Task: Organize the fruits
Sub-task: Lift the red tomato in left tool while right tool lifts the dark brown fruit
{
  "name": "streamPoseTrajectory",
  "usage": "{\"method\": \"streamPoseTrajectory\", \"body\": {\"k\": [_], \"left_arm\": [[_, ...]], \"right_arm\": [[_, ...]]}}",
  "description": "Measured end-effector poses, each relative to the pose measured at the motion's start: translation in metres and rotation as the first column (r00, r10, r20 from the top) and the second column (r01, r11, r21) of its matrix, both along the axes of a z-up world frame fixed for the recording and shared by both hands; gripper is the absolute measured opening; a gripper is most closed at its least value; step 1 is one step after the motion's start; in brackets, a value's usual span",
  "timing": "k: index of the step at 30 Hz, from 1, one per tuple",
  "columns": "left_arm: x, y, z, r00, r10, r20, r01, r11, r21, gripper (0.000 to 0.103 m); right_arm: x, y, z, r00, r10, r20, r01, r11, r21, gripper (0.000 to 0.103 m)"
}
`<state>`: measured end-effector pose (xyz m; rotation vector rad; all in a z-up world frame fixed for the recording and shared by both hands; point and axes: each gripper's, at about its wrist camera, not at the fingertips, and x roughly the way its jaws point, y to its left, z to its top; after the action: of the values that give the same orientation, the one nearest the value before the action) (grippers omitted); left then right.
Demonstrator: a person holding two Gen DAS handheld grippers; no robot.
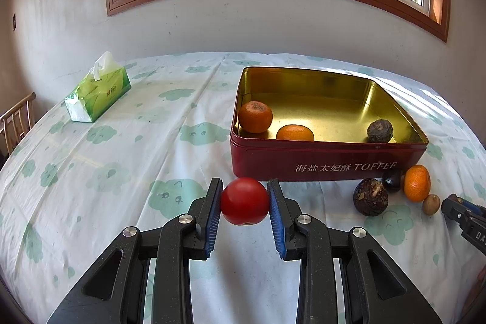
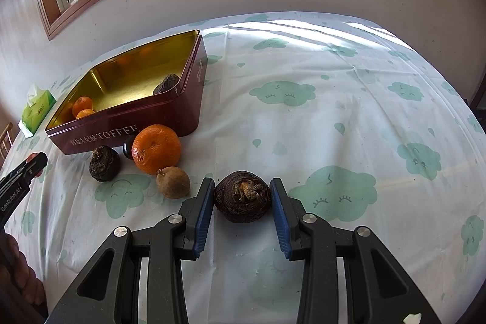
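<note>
The left tool (image 1: 244, 200) points forward and down, its two black arms running in from the lower edge at 7 and 5 o'clock. Its blue pads (image 1: 213, 211) press both sides of a red tomato (image 1: 244, 201). The right tool (image 2: 242, 197) tilts down the same way, and its blue pads (image 2: 203, 214) clamp a dark brown round fruit (image 2: 242, 196) from left and right. In the right wrist view the left tool shows at 9 o'clock, with the fingers of the hand (image 2: 18, 272) that holds it at 8 o'clock.
</note>
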<state>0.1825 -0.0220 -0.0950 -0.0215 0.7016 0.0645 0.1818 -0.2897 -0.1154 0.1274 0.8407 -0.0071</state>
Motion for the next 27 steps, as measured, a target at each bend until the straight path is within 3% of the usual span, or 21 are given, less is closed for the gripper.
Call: {"method": "streamPoseTrajectory", "body": {"k": [14,27], "left_arm": [[0.0,-0.001,0.0,1.0,-0.002,0.003,0.002,1.0,0.001,0.031],[-0.002,-0.002,0.002,1.0,-0.009,0.019,0.009,1.0,-0.004,0.031]], "right_arm": [[-0.009,0.009,0.009,0.998,0.014,0.054,-0.012,0.999,-0.034,0.034],[-0.025,0.022,0.018,0.996,0.048,0.078,-0.051,0.998,0.028,0.034]]}}
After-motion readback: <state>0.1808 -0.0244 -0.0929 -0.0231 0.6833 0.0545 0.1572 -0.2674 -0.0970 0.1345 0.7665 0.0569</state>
